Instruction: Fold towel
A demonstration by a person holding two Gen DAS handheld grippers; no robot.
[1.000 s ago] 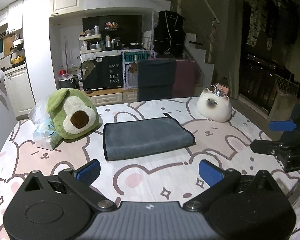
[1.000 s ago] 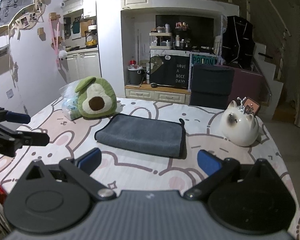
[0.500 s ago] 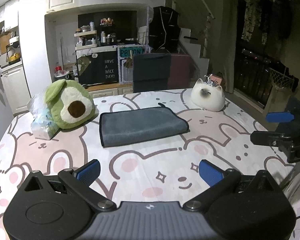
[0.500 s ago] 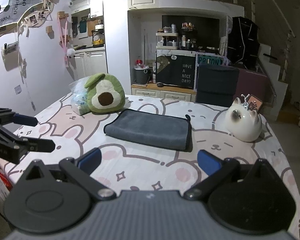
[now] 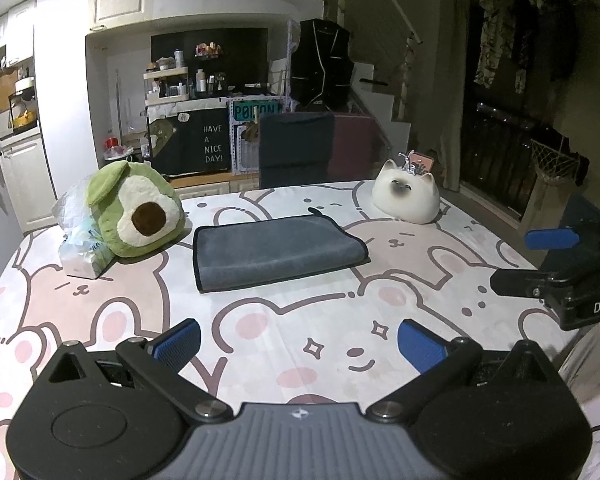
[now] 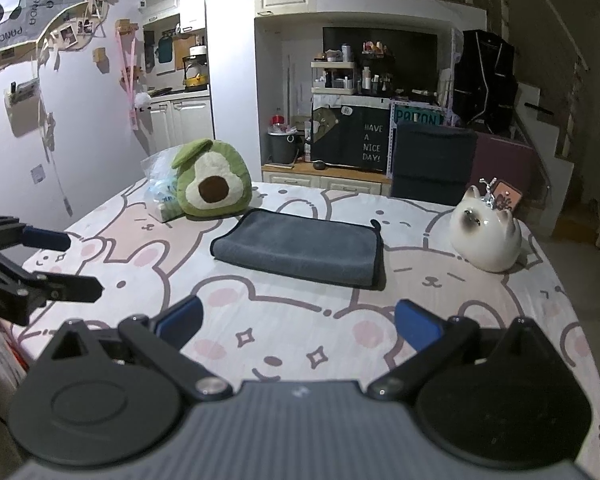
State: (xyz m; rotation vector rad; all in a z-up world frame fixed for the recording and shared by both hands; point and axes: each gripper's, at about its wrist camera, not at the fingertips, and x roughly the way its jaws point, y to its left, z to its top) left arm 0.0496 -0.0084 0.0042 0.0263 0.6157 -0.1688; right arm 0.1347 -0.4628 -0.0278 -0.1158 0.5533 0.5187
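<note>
Grey towel (image 5: pixel 276 250) (black-edged), pink bunny-print tablecloth (image 5: pixel 260 320), green avocado plush (image 5: pixel 136 214)

The left black two-finger tool with blue pads (image 5: pixel 299 341) is held level with its fingers spread wide and nothing between them. The right black two-finger tool with blue pads (image 6: pixel 299 322) is held the same way, level, spread and empty.

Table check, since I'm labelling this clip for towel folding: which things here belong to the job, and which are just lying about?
Job:
towel, folded, flat
left gripper, open
right gripper, open

Lying about:
avocado plush
plastic bag beside it
cat figurine
chair behind the table
</note>
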